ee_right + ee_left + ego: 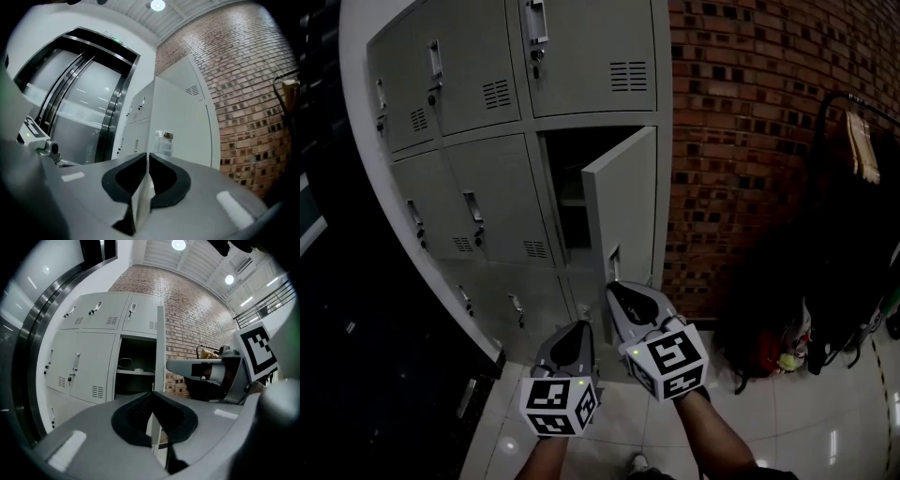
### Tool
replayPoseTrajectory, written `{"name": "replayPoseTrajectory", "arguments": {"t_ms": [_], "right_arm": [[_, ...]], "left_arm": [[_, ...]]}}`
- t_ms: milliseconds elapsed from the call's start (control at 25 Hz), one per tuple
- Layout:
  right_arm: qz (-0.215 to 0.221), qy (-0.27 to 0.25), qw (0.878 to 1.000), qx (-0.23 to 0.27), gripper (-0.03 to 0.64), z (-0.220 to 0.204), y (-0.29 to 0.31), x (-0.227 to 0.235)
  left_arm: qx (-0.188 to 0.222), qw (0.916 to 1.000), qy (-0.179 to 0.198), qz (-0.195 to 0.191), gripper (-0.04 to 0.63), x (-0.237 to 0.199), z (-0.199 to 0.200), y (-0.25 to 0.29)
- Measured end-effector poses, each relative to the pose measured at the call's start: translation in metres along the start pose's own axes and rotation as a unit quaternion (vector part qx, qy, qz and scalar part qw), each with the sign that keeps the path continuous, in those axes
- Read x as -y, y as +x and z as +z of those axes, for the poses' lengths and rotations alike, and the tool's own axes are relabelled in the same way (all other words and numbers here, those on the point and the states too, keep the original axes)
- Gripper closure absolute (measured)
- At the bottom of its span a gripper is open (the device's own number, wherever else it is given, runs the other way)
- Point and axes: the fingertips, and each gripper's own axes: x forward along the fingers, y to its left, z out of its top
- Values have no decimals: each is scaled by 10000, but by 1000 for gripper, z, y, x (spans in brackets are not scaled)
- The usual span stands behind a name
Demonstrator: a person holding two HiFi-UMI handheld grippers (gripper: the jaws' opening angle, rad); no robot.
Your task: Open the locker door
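Note:
The grey locker door [623, 211] of the middle right compartment stands swung out, and its dark inside with a shelf [133, 372] shows. My right gripper [617, 289] sits at the door's lower free edge, just below the small handle [613, 262]. In the right gripper view the thin door edge [140, 201] runs between the pads of my right gripper [147, 157], which is shut on it. My left gripper [579, 330] hangs lower and to the left, apart from the door. In the left gripper view my left gripper [153, 394] has its tips together with nothing held.
Closed locker doors [487, 197] with hanging keys fill the cabinet left of and above the open one. A brick wall [741, 141] stands to the right, with a dark rack and bags [844, 281] on the tiled floor [787, 412]. Dark glass panels [84, 108] lie to the left.

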Motion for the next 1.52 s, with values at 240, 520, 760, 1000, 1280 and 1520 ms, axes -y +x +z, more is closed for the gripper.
{"name": "replayPoseTrajectory", "arguments": {"t_ms": [240, 520, 760, 1000, 1280, 1520], "right_arm": [[-197, 14, 9997, -121, 606, -2, -31, -15], [-289, 7, 9993, -222, 606, 0, -73, -46], [-285, 19, 9992, -291, 606, -2, -108, -79], [-236, 11, 9991, -344, 606, -9, -135, -115], [-249, 96, 9993, -271, 614, -11, -173, -143], [-142, 169, 9993, -302, 617, -11, -219, -161]], "left_arm": [[29, 10000, -74, 1, 589, 8, -3, -36], [139, 9998, -75, -71, 589, 30, 2, -84], [149, 9996, -132, -185, 589, 50, -3, -119], [183, 9995, -204, -179, 589, 60, -7, -146], [178, 9997, -154, -97, 589, 80, -15, -179], [175, 9998, -66, 15, 589, 115, -18, -212]]}}
